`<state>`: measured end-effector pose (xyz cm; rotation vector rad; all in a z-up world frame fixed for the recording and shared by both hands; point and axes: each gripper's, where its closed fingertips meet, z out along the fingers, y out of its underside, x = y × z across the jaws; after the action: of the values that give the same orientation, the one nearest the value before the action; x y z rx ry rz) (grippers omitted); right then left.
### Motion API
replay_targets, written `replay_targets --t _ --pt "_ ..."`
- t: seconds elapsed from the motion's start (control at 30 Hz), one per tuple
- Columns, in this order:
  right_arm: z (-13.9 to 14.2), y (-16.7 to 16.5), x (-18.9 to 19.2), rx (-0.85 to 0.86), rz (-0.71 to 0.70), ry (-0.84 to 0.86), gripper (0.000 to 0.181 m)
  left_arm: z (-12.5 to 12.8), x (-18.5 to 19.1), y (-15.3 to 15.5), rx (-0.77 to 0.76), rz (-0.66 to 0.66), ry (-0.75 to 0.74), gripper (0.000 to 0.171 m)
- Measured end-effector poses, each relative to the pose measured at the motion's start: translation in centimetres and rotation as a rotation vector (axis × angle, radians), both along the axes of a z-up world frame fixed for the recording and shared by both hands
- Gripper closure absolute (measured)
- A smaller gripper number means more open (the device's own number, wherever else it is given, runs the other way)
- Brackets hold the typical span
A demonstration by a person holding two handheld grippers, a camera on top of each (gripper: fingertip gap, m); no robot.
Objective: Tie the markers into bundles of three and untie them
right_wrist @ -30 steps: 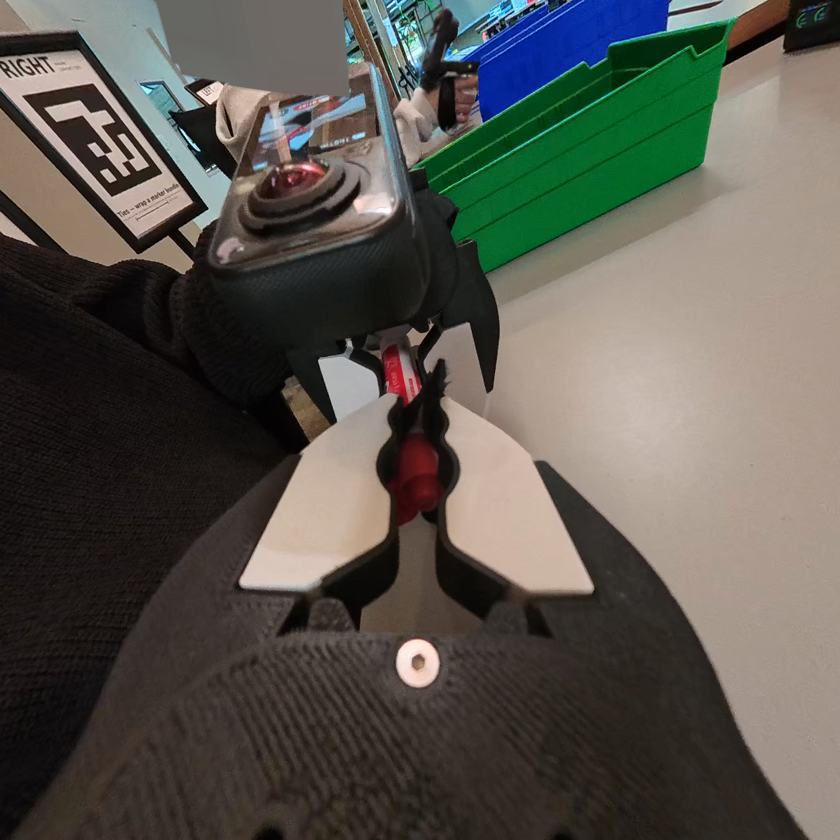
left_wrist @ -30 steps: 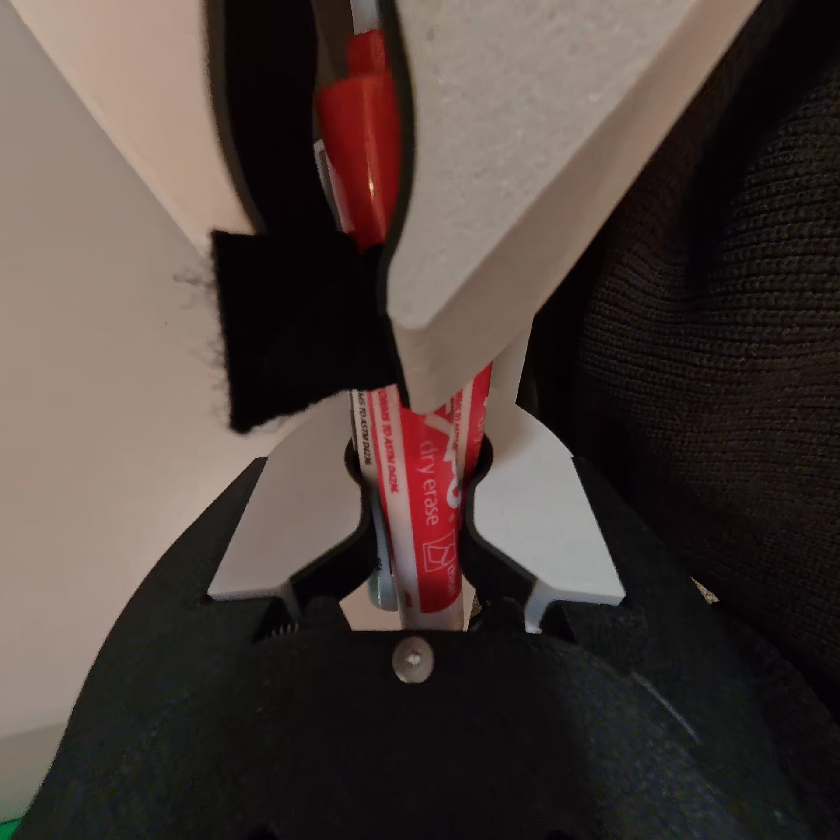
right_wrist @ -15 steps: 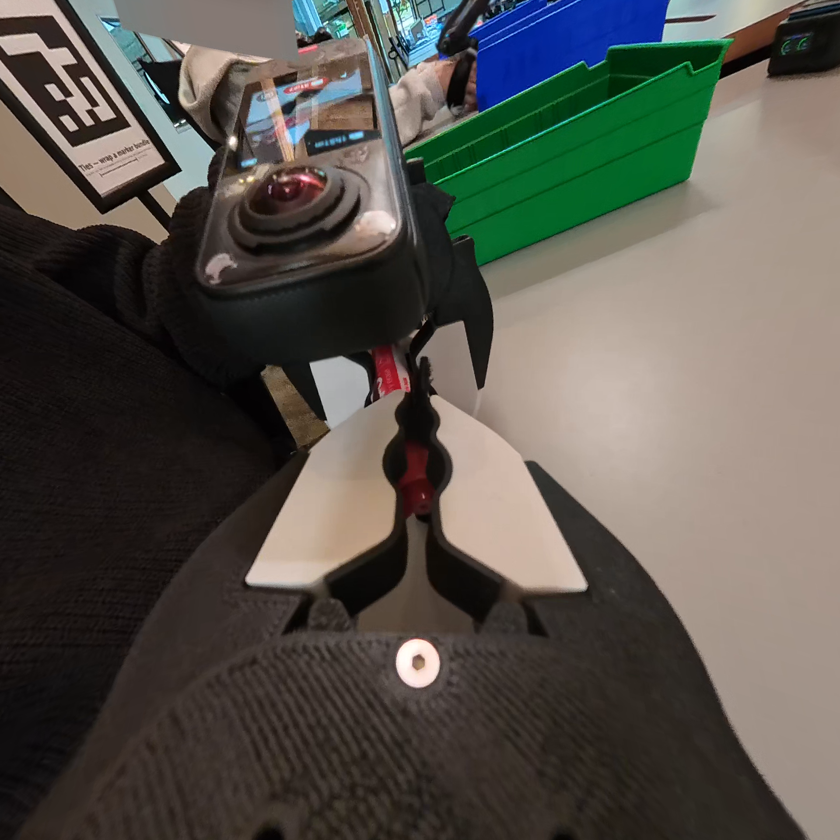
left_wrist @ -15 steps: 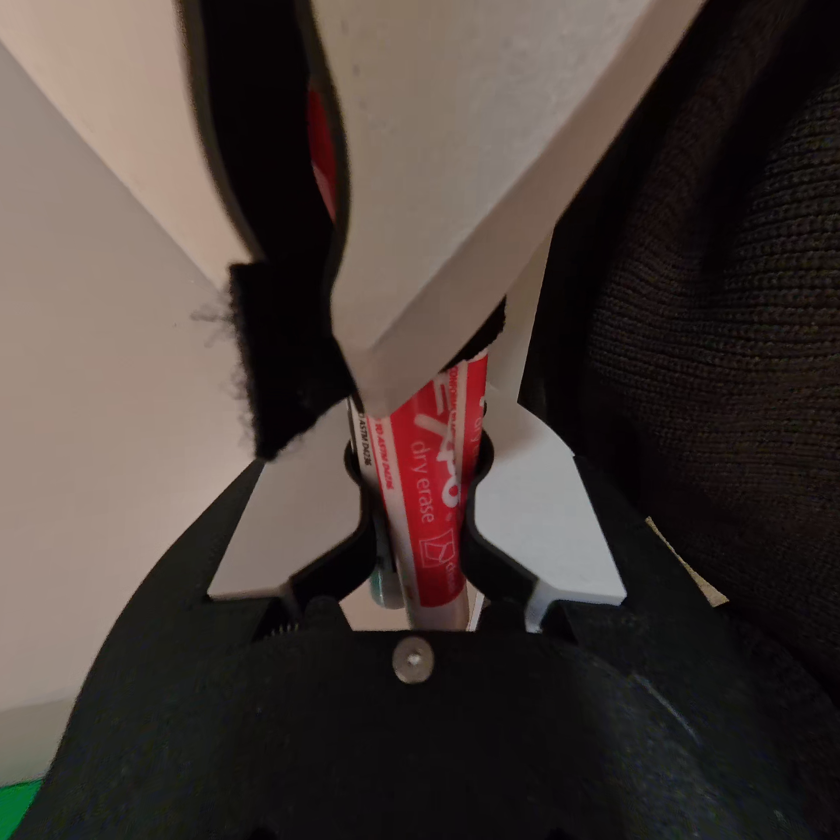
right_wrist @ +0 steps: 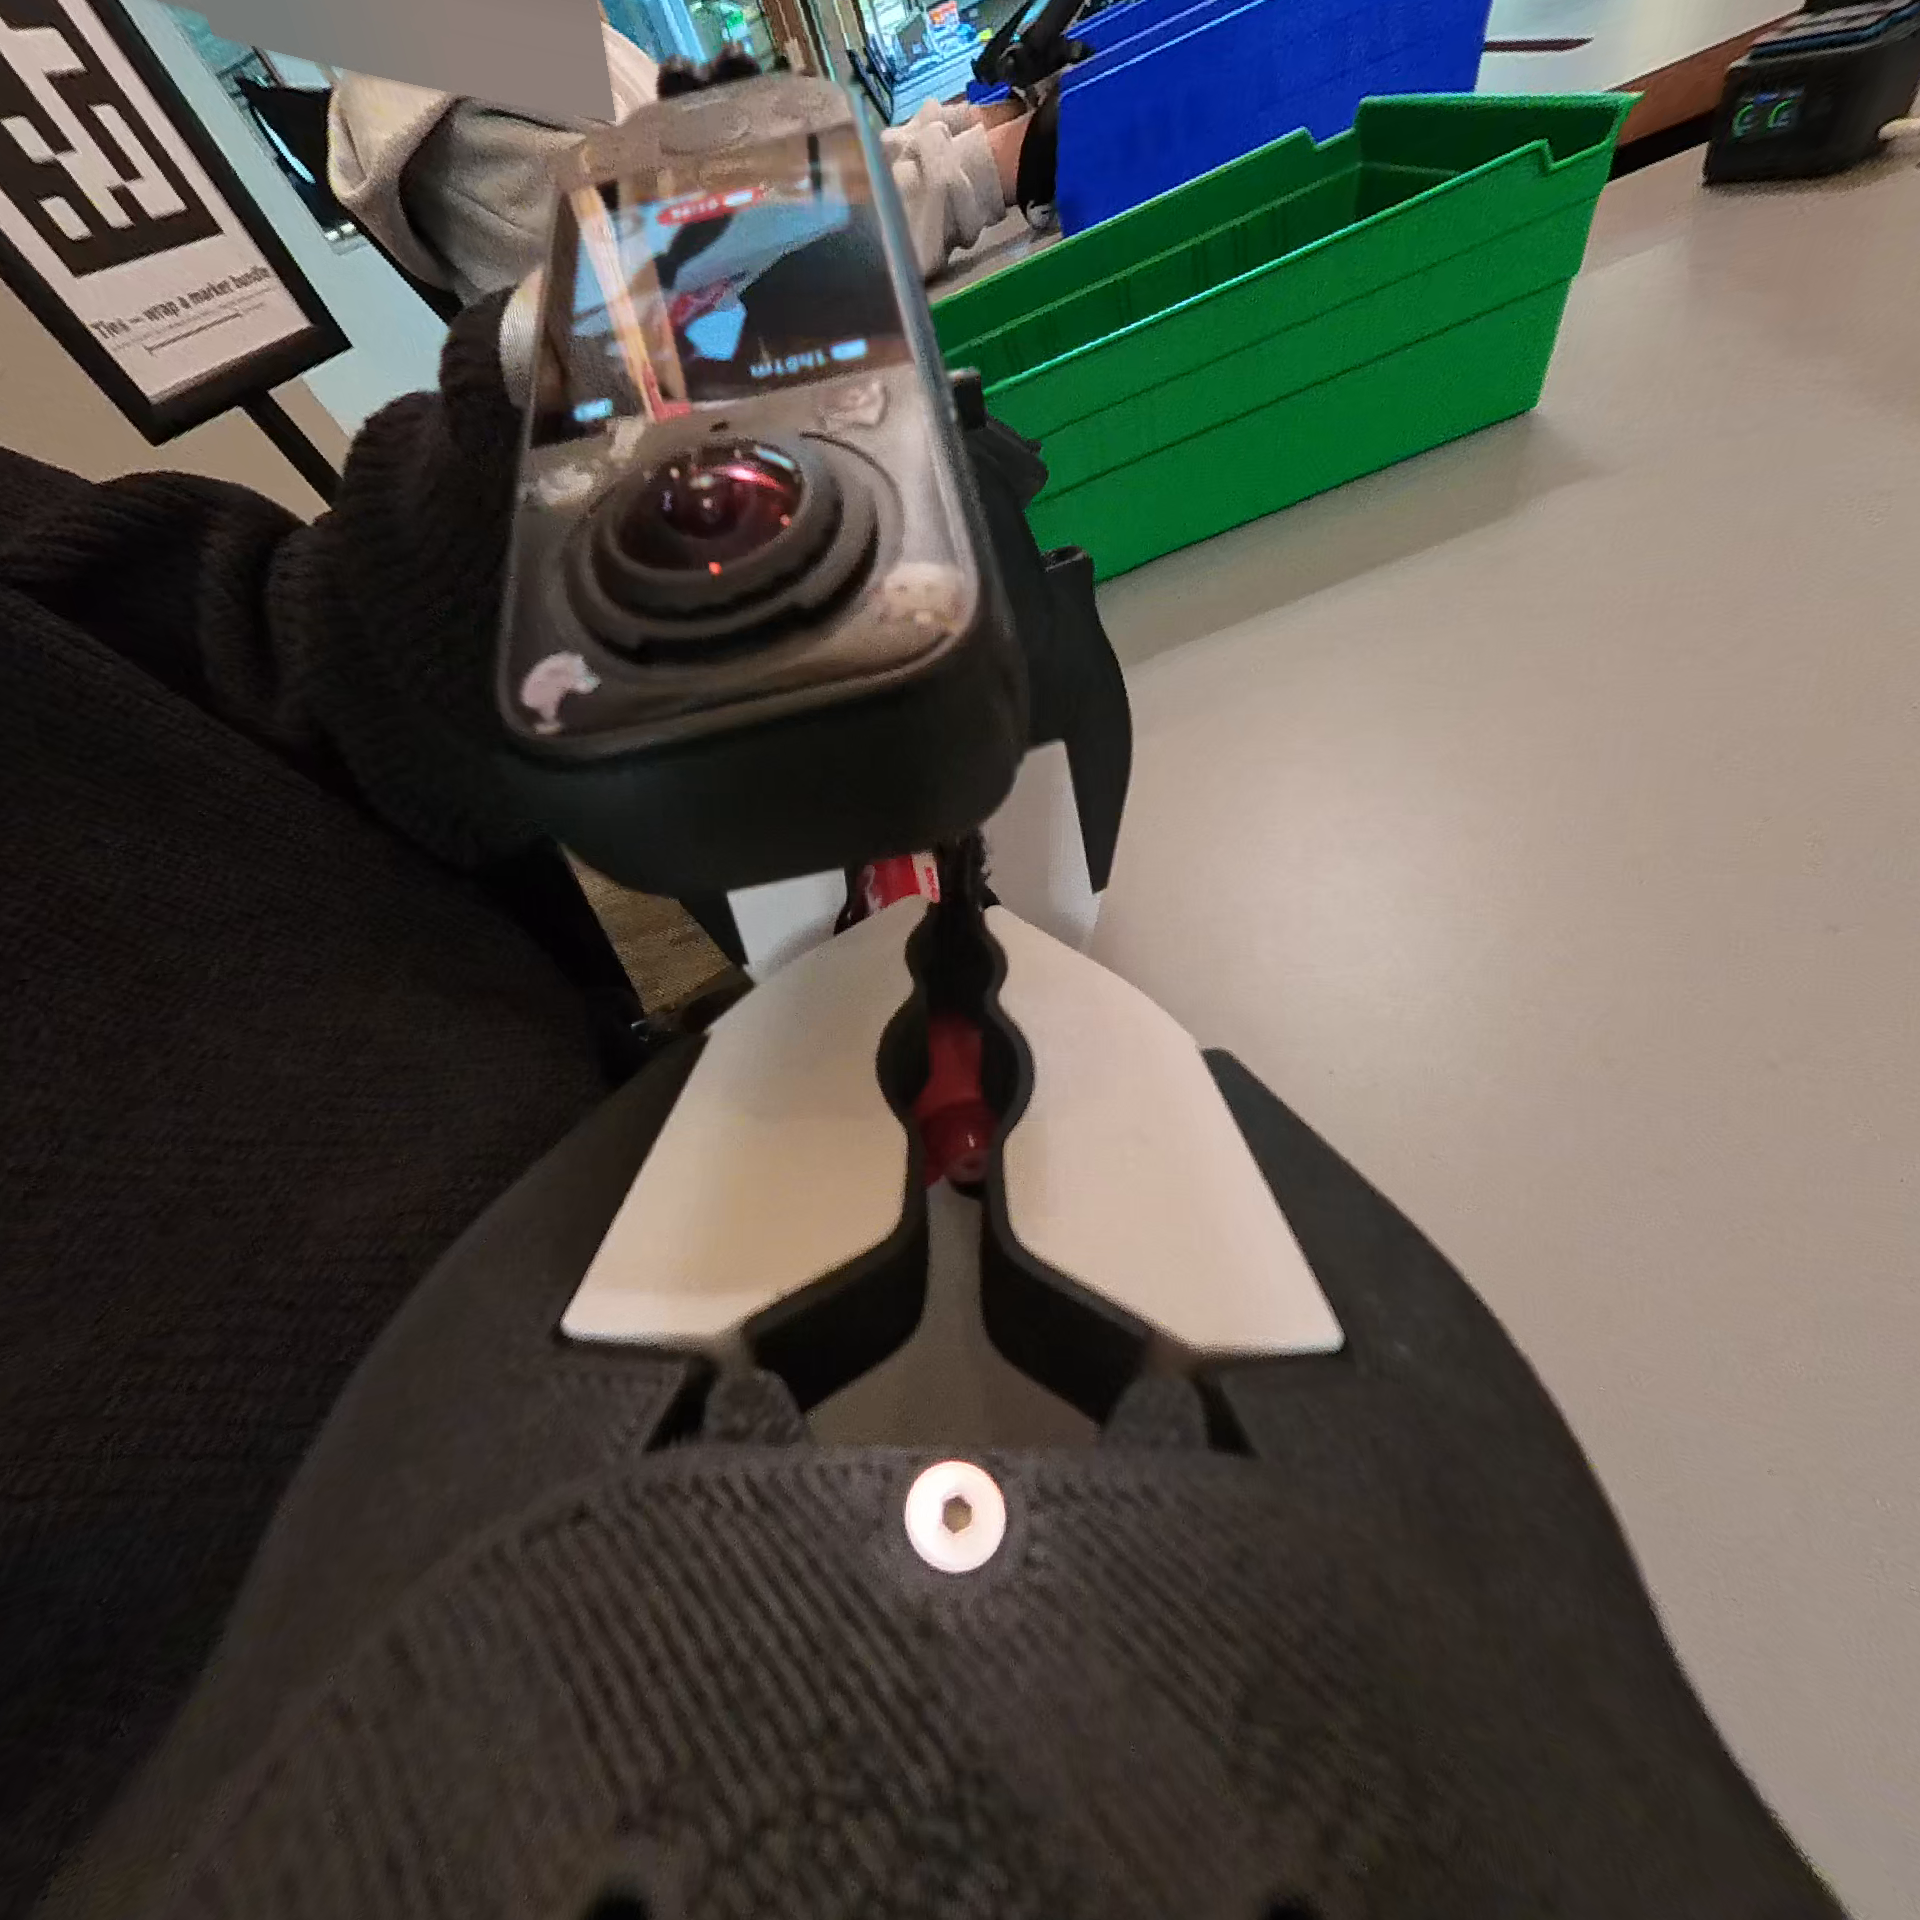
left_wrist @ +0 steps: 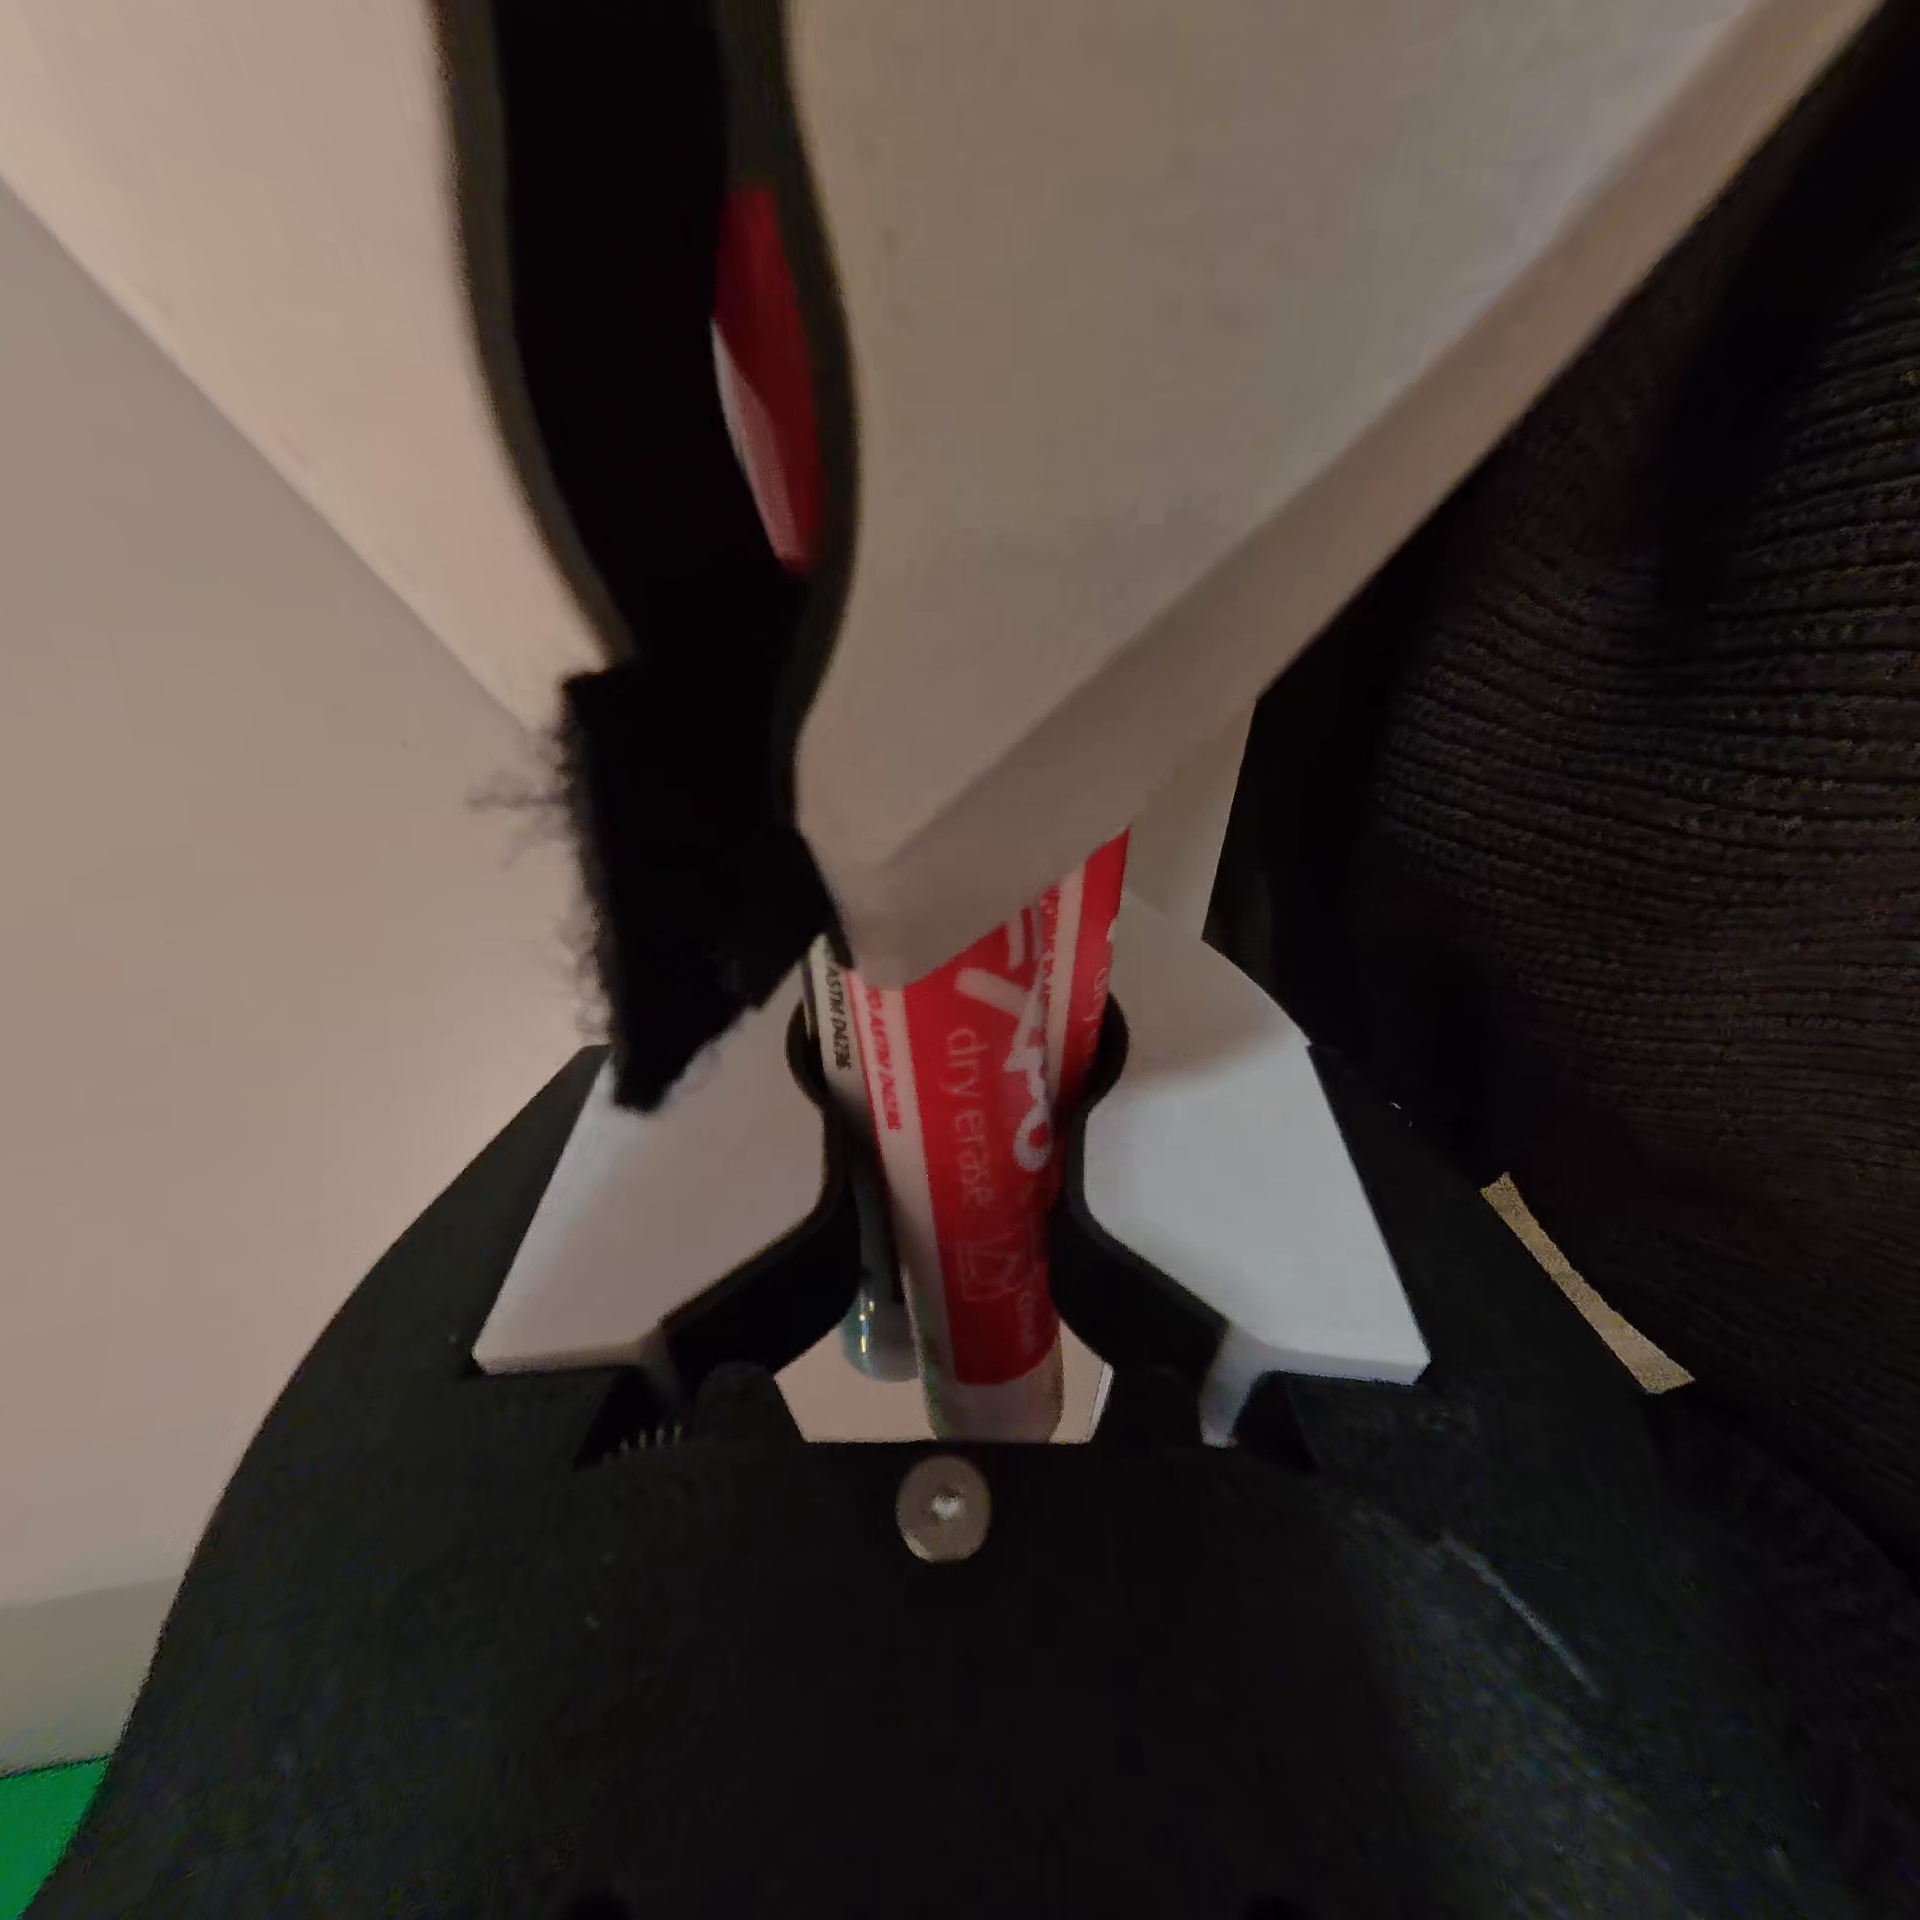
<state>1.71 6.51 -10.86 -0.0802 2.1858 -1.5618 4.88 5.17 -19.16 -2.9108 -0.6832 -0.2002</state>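
My left gripper [left_wrist: 961, 1039] is shut on a red and white dry-erase marker [left_wrist: 977, 1195]; a second pen's grey end [left_wrist: 873, 1340] shows beside it. My right gripper [right_wrist: 951, 935] faces the left one, tip to tip. Its white fingers [left_wrist: 1091, 416] are shut on a black fuzzy strap [left_wrist: 675, 883], with the marker's red cap [right_wrist: 951, 1081] in the notch between them. The strap [right_wrist: 956, 940] runs between the right fingertips. The left gripper's camera [right_wrist: 727, 499] looms just above the right fingers, and the marker barrel [right_wrist: 902, 881] shows under it.
A person's black knit sleeve [right_wrist: 208, 935] fills the left side. A grey table [right_wrist: 1507, 831] carries a green bin [right_wrist: 1299, 343] with a blue bin [right_wrist: 1247, 94] behind it. A framed black-and-white sign [right_wrist: 125, 208] stands far left. Another person's light sleeve [right_wrist: 436, 177] is beyond. The tips of one gripper are about 9 cm away from the tips of the other.
The right gripper's jaws have closed in tighter on the strap and red cap. The left gripper has come closer and tilted up in the right wrist view.
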Motion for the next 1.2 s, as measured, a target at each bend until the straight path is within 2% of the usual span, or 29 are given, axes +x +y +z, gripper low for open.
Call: replay_targets --t 0.07,0.17,0.23,0.47,0.73,0.93,1.2 --pt "-0.1 0.1 -0.1 0.003 -0.017 -0.003 0.172 -0.1 -0.1 0.0 -0.009 -0.003 -0.003 0.127" --pt "-0.7 0.4 -0.7 0.022 -0.052 0.02 0.149 -0.1 -0.2 0.5 -0.003 -0.019 -0.005 0.127" --pt "-0.7 0.9 -1.0 0.02 -0.063 -0.001 0.142 -0.1 -0.3 0.6 -0.006 -0.028 -0.005 0.126" --pt "0.3 3.0 -2.6 -0.034 -0.124 -0.08 0.14 0.3 -1.3 0.7 -0.002 -0.044 0.003 0.127" --pt "-1.6 3.7 -1.6 0.046 -0.118 -0.108 0.12 1.3 -2.4 0.8 0.025 -0.054 0.022 0.127" --pt "-2.3 3.3 -1.0 0.068 -0.116 -0.081 0.126 1.7 -2.5 1.1 0.043 -0.064 0.022 0.127" --pt "-0.7 4.4 -2.7 -0.007 -0.143 -0.139 0.135 1.9 -2.5 0.7 0.046 -0.046 0.027 0.127"
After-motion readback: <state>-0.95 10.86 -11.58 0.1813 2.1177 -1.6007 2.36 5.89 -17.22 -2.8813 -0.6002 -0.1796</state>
